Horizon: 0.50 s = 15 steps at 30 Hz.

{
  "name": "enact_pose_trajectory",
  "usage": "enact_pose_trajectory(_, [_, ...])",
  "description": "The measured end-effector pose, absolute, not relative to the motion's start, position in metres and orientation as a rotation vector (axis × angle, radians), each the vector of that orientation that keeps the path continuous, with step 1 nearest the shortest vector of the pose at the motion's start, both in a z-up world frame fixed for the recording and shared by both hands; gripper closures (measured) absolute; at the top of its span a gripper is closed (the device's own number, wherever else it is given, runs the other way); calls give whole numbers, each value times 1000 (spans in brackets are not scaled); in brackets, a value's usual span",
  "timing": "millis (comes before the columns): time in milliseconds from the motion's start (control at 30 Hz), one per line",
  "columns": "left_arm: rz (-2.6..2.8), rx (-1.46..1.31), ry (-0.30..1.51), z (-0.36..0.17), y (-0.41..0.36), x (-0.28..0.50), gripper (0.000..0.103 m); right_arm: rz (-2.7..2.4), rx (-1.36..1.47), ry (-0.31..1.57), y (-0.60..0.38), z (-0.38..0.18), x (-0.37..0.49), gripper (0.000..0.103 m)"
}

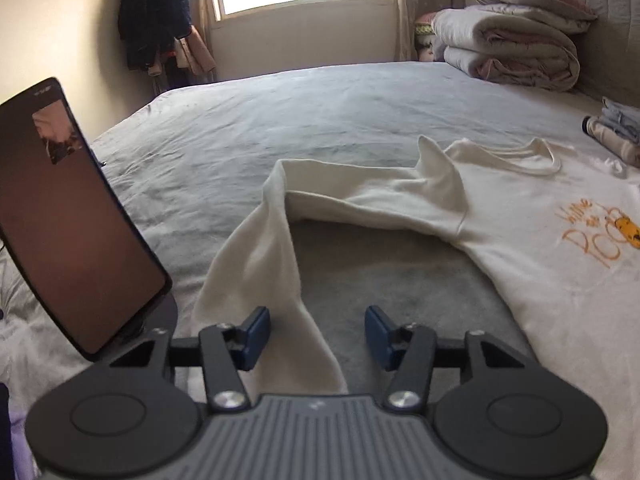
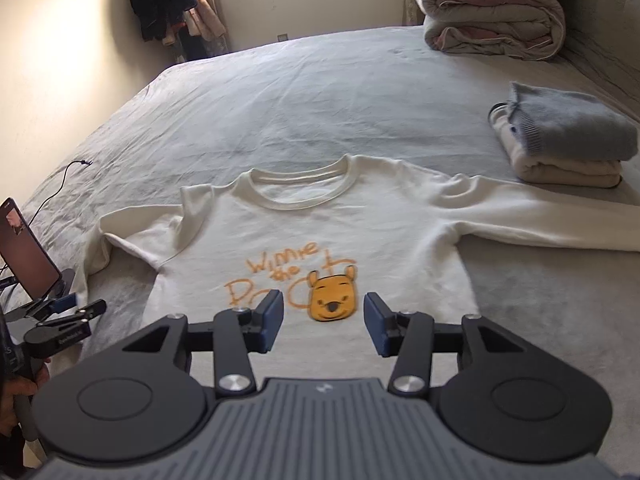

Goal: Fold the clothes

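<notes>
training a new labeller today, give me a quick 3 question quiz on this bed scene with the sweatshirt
1. True or false: the cream sweatshirt lies front side up on the grey bed sheet.
2. Which part of the sweatshirt lies between the open fingers of the left tool? A) collar B) sleeve C) hem
3. What sits on top of the folded clothes stack beside the sweatshirt?

Key
1. True; the yellow bear patch and orange lettering face up.
2. B; the pads do not press on it.
3. A folded grey knit garment.
</notes>
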<state>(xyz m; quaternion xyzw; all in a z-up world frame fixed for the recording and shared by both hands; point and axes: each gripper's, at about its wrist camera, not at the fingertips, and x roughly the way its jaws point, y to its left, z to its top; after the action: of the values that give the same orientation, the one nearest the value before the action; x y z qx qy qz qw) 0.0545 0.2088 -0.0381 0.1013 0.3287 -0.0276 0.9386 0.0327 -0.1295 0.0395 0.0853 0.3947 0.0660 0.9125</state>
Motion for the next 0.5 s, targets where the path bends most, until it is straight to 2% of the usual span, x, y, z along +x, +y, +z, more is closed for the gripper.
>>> enact_pose_trajectory(33, [-63,238,674,-38,208,54,62,141,179,815,-123,40,34,54])
enact_pose_trajectory(67, [-67,265,678,-37,207,53,75,147,183,816,-116,41,35,54])
enact_pose_trajectory(100, [-68,280,684,-37,208,54,93,155,191,816,-110,42,36,54])
enact_pose_trajectory(133, [-65,274,691,-36,211,55,100,162,200,816,-103,42,37,54])
enact_pose_trajectory(500, [-65,-204,589,3,280,54,101,184,220,815,-38,66,20,53])
